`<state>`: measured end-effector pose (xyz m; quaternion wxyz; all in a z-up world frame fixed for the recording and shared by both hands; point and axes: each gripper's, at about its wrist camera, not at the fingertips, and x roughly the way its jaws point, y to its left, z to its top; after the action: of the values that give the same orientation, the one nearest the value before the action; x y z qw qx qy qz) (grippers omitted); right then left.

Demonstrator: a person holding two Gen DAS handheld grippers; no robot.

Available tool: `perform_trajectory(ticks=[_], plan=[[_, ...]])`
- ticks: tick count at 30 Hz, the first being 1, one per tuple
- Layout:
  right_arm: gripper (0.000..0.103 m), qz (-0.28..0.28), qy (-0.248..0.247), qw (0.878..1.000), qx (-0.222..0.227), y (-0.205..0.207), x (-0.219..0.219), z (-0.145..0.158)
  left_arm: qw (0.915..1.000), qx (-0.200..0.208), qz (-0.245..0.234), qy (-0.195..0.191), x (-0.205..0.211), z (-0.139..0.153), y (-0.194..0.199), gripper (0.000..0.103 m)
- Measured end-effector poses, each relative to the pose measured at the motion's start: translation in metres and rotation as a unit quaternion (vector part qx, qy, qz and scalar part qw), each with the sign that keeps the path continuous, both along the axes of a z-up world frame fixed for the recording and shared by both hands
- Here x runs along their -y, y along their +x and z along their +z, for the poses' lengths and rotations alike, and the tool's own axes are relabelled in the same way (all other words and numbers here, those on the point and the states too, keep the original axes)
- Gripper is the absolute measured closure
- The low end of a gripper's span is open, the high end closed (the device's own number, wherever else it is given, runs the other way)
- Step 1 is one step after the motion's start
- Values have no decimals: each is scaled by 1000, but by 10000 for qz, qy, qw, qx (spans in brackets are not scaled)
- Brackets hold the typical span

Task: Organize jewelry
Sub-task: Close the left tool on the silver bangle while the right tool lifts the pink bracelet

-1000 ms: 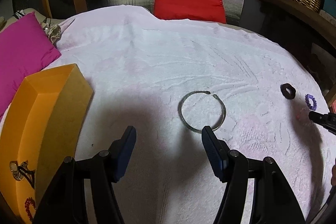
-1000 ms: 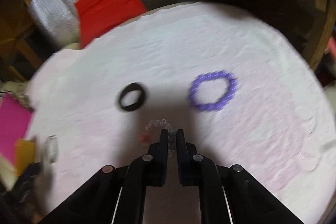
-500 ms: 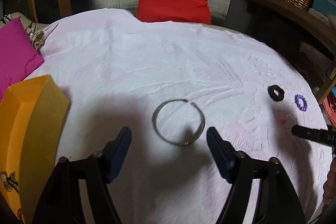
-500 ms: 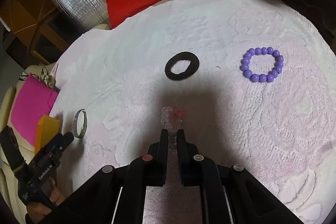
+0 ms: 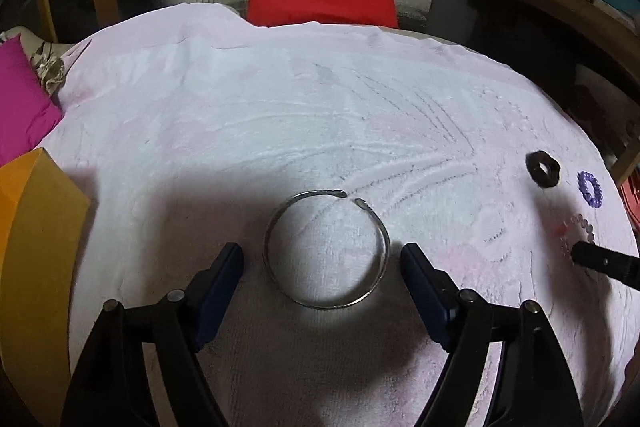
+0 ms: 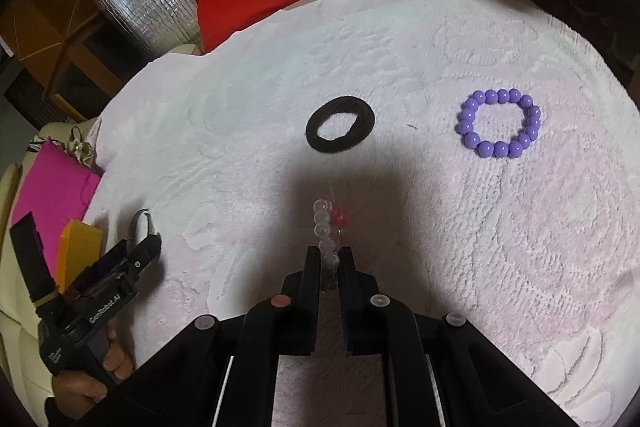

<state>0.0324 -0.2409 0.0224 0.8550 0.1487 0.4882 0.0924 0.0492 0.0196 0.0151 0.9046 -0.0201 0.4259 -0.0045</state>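
Left wrist view: shows the left gripper (image 5: 321, 253) spread wide and angled down over the silver bangle (image 5: 328, 305), one finger on each side, neither pad touching metal. Jaws just narrowing a touch, with the bangle between them but nothing yet grasped. Lies flat on the pink towel (image 5: 280, 107), split in the ring turned away from the camera. Places the orange box (image 5: 36, 247) at the left edge, well apart from the bangle.

Right wrist view: has the right gripper (image 6: 330, 257) clenched on the clear bead bracelet (image 6: 322, 223), a few beads pinched between the pads, the rest of the loop, with its red bead, sticking out beyond the tips. Leaves the black hair tie (image 6: 340, 125) and the purple bead bracelet (image 6: 500, 123) untouched on the towel farther off.

Likely trouble on the left:
- Closing too high and sliding over the thin band, since it sits sunk in the plush pile.
- Closing too low and nipping towel along with metal, dragging the cloth and shifting the other pieces.
- Squeezing the split ring across its width and flexing it, so that it springs sideways out of the pads.

Likely trouble on the right:
- Round, smooth beads rolling out of a narrow pinch during the carry to the box.
- Swinging of the free loop working it loose.
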Motion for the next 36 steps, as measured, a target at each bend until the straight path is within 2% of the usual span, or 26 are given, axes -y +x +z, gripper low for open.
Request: perform_trajectory(ticks=[1,2,10,16,27,36], plan=[[94,-7,-20,10000,51,-1,0,1,10000,6,-10,18,-1,0,0,36],[94,-27,-33,9999,103,-1,-1,3,10000,42,-13,39,-2,1,-1,41],[94,-7,125,9992,367,-4,-2,17,10000,31,20,-71,-8,7,-8,41],[94,172,560,9969,529,-8,-10,31,9996,247,99,-96,-13,26,-25,41],[94,428,694,9943,681,-20,-41,44,9978,630,177,100,-13,57,-66,41],[94,641,582,9940,665,-34,-65,42,9935,902,385,573,-12,70,-94,41]])
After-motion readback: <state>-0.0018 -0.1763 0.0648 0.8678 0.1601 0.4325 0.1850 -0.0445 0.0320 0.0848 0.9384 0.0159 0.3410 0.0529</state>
